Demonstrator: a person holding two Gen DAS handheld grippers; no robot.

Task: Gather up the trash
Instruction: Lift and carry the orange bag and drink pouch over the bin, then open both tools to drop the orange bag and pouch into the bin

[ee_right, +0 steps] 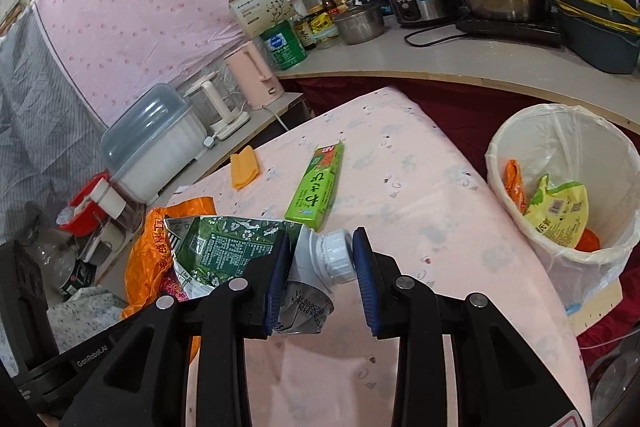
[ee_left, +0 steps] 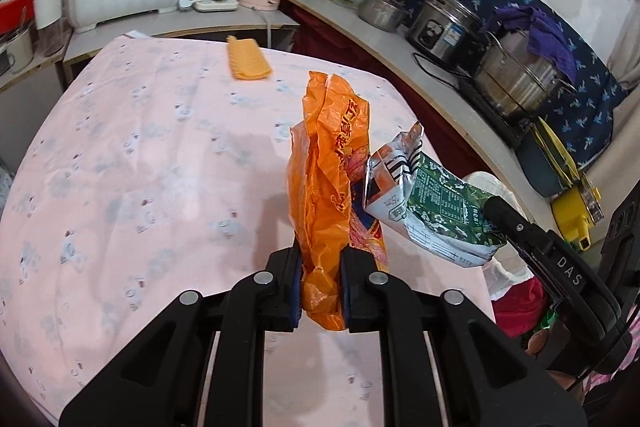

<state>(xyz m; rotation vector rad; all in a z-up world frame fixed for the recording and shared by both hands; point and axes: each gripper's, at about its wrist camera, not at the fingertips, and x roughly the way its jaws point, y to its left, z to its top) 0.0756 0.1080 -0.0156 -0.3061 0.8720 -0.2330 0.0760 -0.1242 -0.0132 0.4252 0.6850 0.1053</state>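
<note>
Right wrist: bin rim point(ee_right: 520, 131) beside table edge point(ee_right: 460, 147)

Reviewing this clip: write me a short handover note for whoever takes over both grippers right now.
Left gripper: shut on the orange plastic bag, held up over the table.
Right gripper: shut on the crushed green carton at its white cap end.
Bin: beside the table, lined, already holding a few wrappers.
Left to do: drop both items in the bin, then fetch the green box. The orange cloth may not be trash.
</note>
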